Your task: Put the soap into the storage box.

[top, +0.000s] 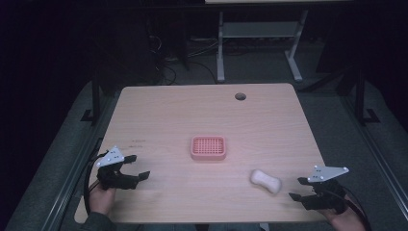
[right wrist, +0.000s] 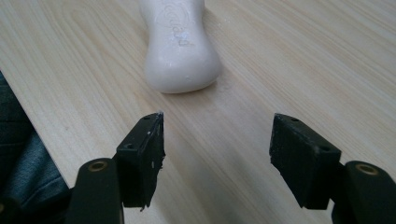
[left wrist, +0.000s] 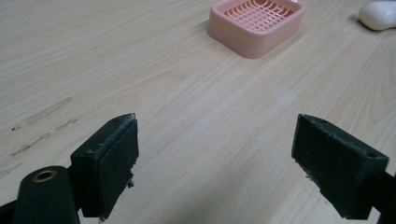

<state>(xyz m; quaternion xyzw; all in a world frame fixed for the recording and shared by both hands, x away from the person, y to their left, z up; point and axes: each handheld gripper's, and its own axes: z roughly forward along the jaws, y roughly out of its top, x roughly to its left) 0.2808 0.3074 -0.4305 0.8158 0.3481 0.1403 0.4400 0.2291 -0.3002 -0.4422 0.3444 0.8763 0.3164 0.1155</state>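
Observation:
A white bar of soap (top: 265, 181) lies flat on the wooden table (top: 202, 115), right of centre near the front edge. A pink soap dish (top: 208, 147) with a grid floor sits at the table's middle. My right gripper (top: 299, 188) rests at the front right corner, open, a short way right of the soap; in the right gripper view the soap (right wrist: 180, 44) lies just ahead of the wide-apart jaws. My left gripper (top: 137, 166) is at the front left, open and empty. In the left gripper view the dish (left wrist: 257, 23) stands far ahead, the soap (left wrist: 380, 14) at the top right.
A round cable hole (top: 240, 96) sits near the table's far edge. Behind the table stands a white desk frame (top: 260, 43) on a dark floor. Faint scuff marks (left wrist: 42, 126) show on the wood near my left gripper.

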